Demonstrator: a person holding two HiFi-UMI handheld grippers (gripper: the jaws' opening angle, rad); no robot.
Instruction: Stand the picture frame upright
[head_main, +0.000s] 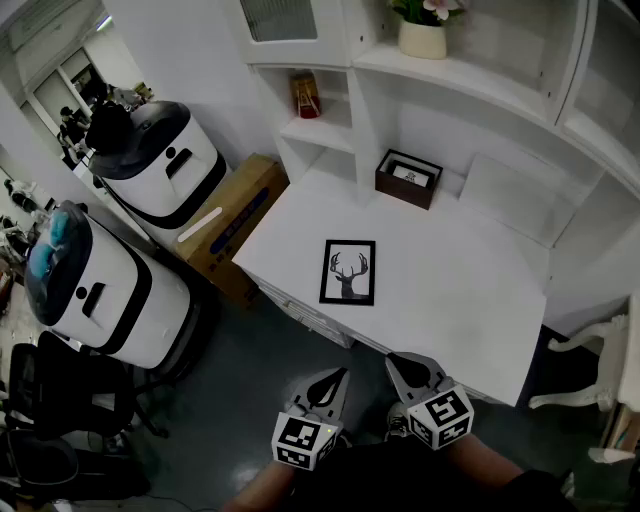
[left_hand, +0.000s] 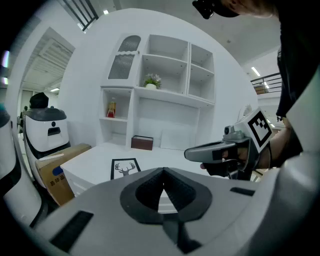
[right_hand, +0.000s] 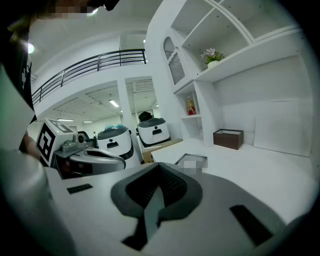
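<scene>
The right gripper (right_hand: 160, 167) has its jaws pressed together with nothing between them. Beyond the tips, the picture frame (right_hand: 191, 160) lies flat on the white table (right_hand: 260, 170). A brown box (right_hand: 228, 138) sits farther back by the wall, well apart from the frame. The left gripper (right_hand: 118, 159) hangs at the left, with two white machines (right_hand: 119, 141) behind it

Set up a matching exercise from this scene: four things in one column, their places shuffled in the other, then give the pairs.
1. picture frame
2. brown box
3. flower pot
4. cardboard box

A. on a shelf above the desk
B. on the floor beside the desk
C. lying flat in the middle of the desk
D. at the back of the desk

Pairs: 1-C, 2-D, 3-A, 4-B
</scene>
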